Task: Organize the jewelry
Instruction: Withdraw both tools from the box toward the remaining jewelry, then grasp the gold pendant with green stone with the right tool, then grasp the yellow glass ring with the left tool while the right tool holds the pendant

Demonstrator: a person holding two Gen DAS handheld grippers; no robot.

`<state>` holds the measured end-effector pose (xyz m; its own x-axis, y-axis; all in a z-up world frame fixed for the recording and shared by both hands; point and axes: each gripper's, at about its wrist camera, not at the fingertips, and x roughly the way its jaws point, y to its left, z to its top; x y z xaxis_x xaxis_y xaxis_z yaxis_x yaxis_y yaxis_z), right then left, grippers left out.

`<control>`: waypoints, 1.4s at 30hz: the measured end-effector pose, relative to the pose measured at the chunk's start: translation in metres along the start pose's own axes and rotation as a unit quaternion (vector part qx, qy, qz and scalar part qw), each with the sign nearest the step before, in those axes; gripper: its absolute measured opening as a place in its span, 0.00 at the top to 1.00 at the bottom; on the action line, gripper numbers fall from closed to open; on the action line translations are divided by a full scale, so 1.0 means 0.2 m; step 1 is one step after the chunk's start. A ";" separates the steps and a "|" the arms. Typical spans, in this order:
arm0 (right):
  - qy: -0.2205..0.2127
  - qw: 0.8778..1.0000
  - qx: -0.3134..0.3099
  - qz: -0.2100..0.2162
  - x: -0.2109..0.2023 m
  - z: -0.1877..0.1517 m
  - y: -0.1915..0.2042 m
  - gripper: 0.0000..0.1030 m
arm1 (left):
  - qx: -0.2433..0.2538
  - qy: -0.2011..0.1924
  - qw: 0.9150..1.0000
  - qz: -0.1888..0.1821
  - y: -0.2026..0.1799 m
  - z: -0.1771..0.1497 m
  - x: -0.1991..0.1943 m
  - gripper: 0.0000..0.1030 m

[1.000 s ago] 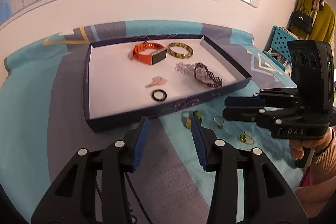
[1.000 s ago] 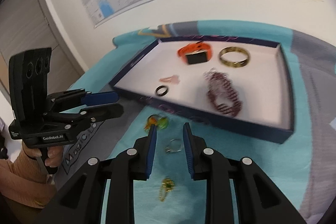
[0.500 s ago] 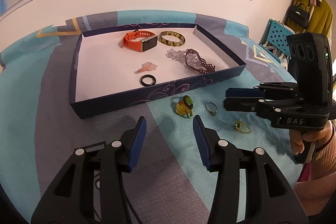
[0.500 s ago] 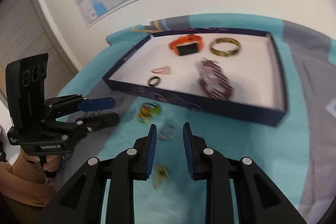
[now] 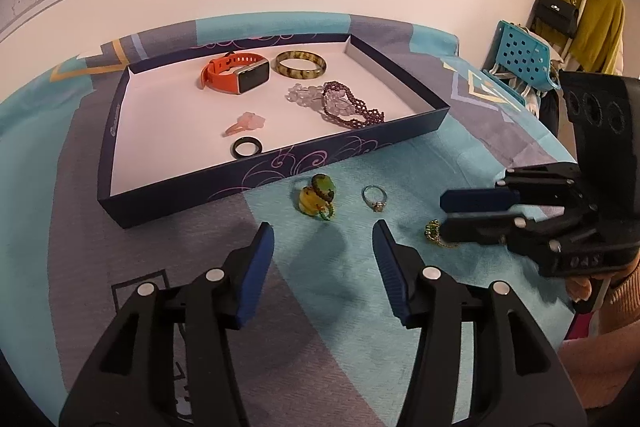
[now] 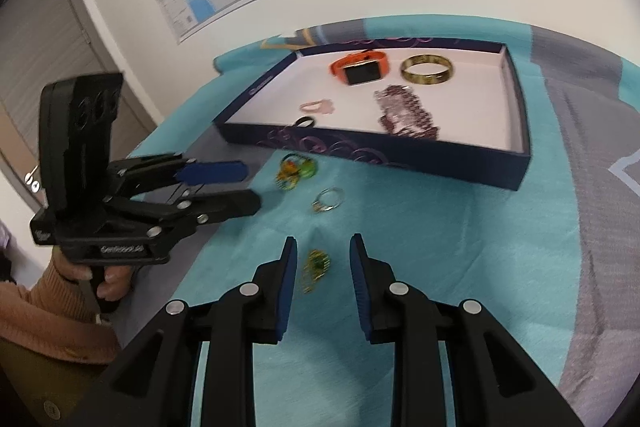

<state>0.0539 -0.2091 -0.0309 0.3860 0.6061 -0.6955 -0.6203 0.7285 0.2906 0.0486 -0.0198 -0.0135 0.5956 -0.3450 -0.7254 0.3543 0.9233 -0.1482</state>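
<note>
the left tongs [image 5: 323,239] tilt downward, jaws widening with nothing between them, the amber-green charm [image 5: 317,197] just ahead. the right tongs [image 6: 323,253] tilt downward, narrowly parted, empty, over the gold brooch [image 6: 316,269]; silver ring [image 6: 329,199] ahead, before the jewelry tray [image 6: 400,157].

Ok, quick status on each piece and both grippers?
Dark blue cardboard tray: lidless, holds six pieces.
Yellow-green bead charm: outside tray, on cloth.
Silver stone ring: on cloth, untouched.
Gold-green brooch: on cloth, between right gripper's fingers.
Left gripper: opening, empty.
Right gripper: open, not gripping.
</note>
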 end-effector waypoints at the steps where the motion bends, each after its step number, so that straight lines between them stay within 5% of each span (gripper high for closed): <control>1: 0.002 1.000 -0.003 0.000 0.00 -0.01 0.01 0.75 | 0.001 0.001 1.000 0.000 0.00 0.00 0.00 0.50; 8: 0.018 0.999 -0.020 -0.023 0.03 -0.02 0.05 0.76 | 0.004 0.002 1.000 0.007 0.00 0.02 0.03 0.50; 15: 0.023 0.999 -0.014 -0.027 0.05 -0.02 0.04 0.98 | 0.010 0.006 1.000 0.012 0.00 0.08 0.08 0.52; 22: 0.019 0.999 -0.014 -0.023 0.04 -0.01 0.04 0.99 | 0.027 0.011 0.999 0.012 -0.03 0.13 0.13 0.62; 29: 0.010 1.000 -0.011 -0.017 0.03 0.01 0.03 0.99 | 0.028 0.025 0.999 0.010 -0.03 0.14 0.17 0.84; 38: 0.004 1.000 -0.001 -0.007 0.02 0.01 0.00 0.99 | 0.036 0.029 0.999 -0.001 -0.03 0.05 0.08 0.83; 42: 0.004 1.000 -0.001 -0.006 0.02 0.01 0.00 0.99 | 0.053 0.033 0.998 -0.001 -0.05 -0.03 0.03 0.69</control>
<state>0.0566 -0.2055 -0.0312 0.3874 0.5953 -0.7039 -0.6176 0.7345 0.2813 0.0449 -0.0298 -0.0195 0.5465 -0.3320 -0.7689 0.4320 0.8983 -0.0808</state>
